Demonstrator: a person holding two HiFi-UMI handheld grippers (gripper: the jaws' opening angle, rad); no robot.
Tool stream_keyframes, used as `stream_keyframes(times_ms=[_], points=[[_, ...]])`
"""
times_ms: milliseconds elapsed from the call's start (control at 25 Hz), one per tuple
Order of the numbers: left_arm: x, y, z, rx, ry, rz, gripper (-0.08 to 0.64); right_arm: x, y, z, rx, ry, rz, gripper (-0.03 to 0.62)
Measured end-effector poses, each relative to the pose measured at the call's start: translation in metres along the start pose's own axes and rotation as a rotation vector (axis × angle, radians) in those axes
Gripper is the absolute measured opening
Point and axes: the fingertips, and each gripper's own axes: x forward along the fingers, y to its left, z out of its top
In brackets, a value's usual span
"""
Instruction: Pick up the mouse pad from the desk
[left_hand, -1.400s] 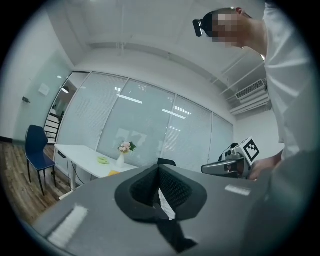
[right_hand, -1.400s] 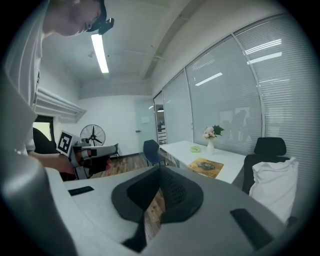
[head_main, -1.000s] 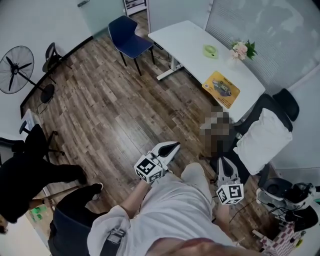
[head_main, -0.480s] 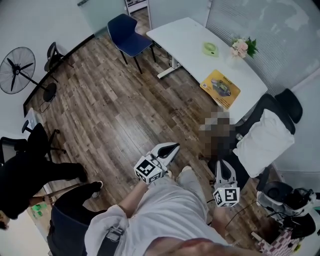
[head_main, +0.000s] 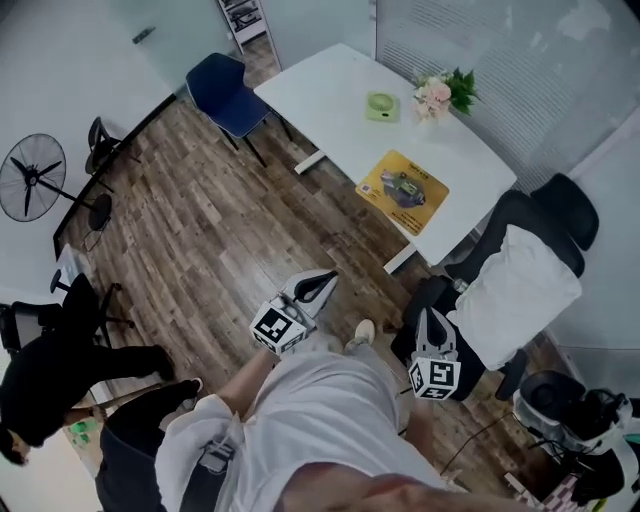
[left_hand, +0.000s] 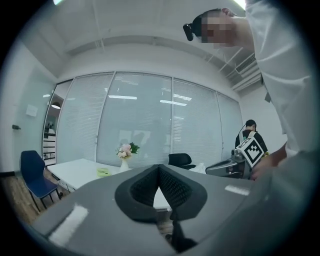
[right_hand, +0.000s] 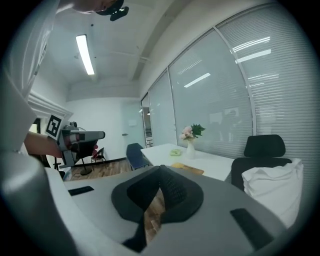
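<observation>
The person has walked closer to the white desk (head_main: 330, 100). In the head view it now sits nearer and more central than a second ago, and both grippers have come forward with the walk. The yellow mouse pad (head_main: 402, 190) lies flat by the desk's near edge, untouched and well apart from the left gripper (head_main: 322, 282) and the right gripper (head_main: 430, 322). Both pairs of jaws are pressed together on nothing, so this looks like the approach only, with opening and reaching judged to lie ahead.

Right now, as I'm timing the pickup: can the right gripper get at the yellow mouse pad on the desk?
Probably not yet: the right gripper hangs short of the desk, fingers shut. Only floor seems to separate it from the mouse pad at the desk's edge.
</observation>
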Motion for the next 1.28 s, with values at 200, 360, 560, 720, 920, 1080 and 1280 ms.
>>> stream_keyframes(times_ms=[200,360,560,720,920,1080,1280], points=[[0.056,0.004,0.008,0.04,0.015,-0.001,-0.008,0.035,-0.029,0.036,-0.024,-0.075,0.038,0.002],[0.093,0.015,0.002,0.045,0.026,-0.011,-0.008,0.053,-0.047,0.052,-0.034,-0.11,0.013,0.002],[0.135,0.051,0.002,0.04,0.007,0.002,-0.008,0.094,-0.063,0.063,-0.05,-0.094,-0.003,0.002],[0.172,0.09,-0.01,0.033,0.021,-0.033,-0.008,0.142,-0.083,0.068,-0.04,-0.062,-0.061,0.002],[0.226,0.158,-0.018,0.021,0.011,-0.021,-0.008,0.214,-0.111,0.068,0.016,0.022,-0.137,0.003],[0.265,0.197,-0.029,-0.01,0.005,-0.068,-0.008,0.266,-0.131,0.048,0.061,0.142,-0.194,0.005],[0.298,0.217,-0.047,0.005,0.039,-0.142,-0.008,0.328,-0.16,-0.034,0.103,0.397,-0.244,0.109]])
